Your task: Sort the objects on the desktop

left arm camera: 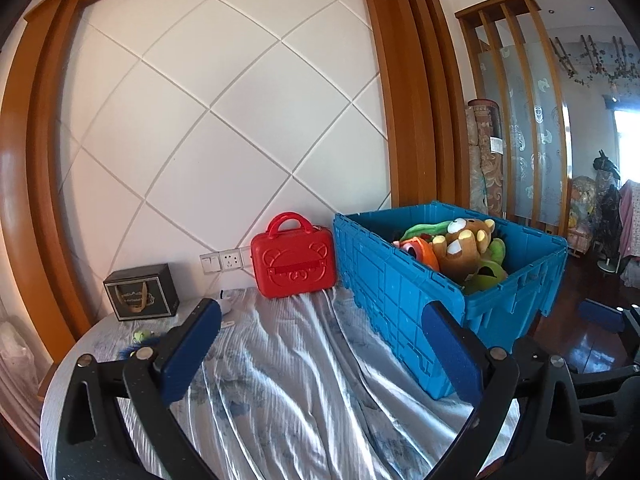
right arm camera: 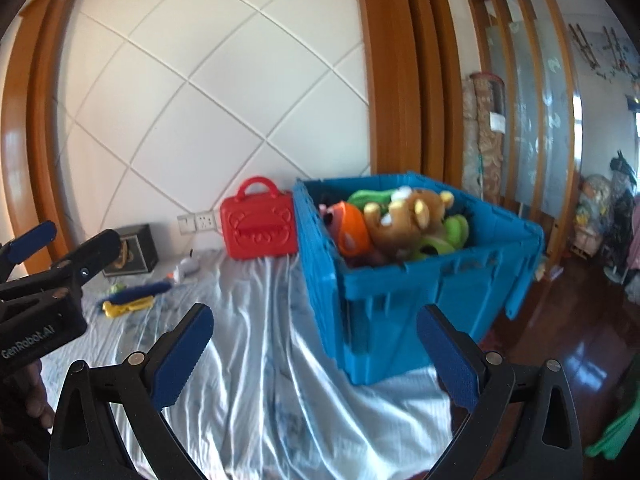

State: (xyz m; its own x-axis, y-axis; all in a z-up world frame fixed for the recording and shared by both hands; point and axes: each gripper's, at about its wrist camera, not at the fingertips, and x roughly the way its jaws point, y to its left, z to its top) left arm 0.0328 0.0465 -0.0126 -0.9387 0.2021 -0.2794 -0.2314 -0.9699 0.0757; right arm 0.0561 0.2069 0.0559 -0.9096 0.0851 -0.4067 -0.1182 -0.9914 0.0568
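Left wrist view: we held the left gripper (left arm camera: 320, 344) with fingers spread wide and nothing between them, above the cloth-covered surface (left arm camera: 288, 392).
Bin: the blue crate (left arm camera: 404, 292) sat to the right, with plush toys (left arm camera: 464, 248) piled inside.
Right wrist view: our right gripper (right arm camera: 316, 348) was likewise spread and empty.
Loose items: a yellow and blue toy (right arm camera: 132, 300) lay on the cloth at far left, near the dark box (right arm camera: 136, 254).
Handling: we judged it light and soft, best pinched across its middle.
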